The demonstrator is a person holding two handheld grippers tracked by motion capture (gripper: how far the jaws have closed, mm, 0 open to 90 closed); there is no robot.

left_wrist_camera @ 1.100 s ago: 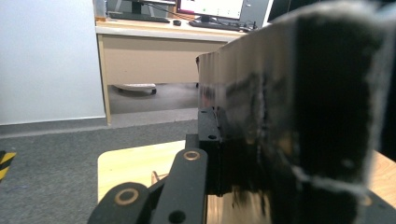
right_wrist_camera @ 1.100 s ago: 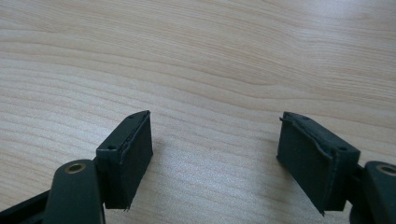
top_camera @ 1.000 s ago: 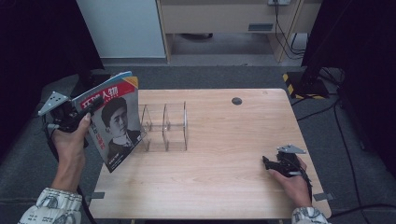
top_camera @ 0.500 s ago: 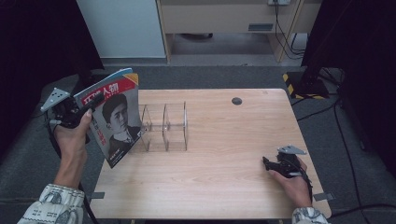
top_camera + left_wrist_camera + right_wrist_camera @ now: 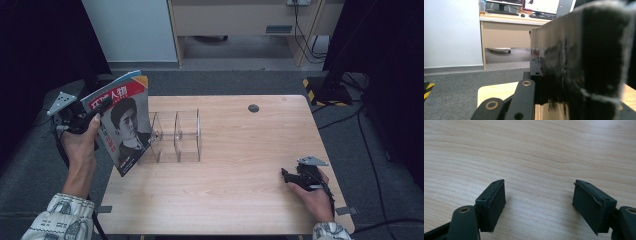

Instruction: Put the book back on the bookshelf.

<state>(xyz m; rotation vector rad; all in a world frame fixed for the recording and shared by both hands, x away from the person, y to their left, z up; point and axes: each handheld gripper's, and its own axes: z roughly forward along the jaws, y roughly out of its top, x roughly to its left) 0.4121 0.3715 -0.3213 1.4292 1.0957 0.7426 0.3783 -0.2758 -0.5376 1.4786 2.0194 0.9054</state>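
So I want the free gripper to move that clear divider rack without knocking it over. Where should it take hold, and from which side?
Probably the rightmost upright panel of the clear rack, gripped at its top edge from above. The panels stand thin and vertical with open slots between, so the jaws can straddle one. The right gripper rests open on the table on that side; the magazine held by the left gripper crowds the rack's other end.

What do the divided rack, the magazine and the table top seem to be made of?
Rack: probably clear plastic, maybe acrylic; the table shows through its walls. Magazine: paper, seemingly glossy; a printed cover, with light reflecting off it in the left gripper view. Table: pale wood or wood-look laminate, matte; grain lines show.
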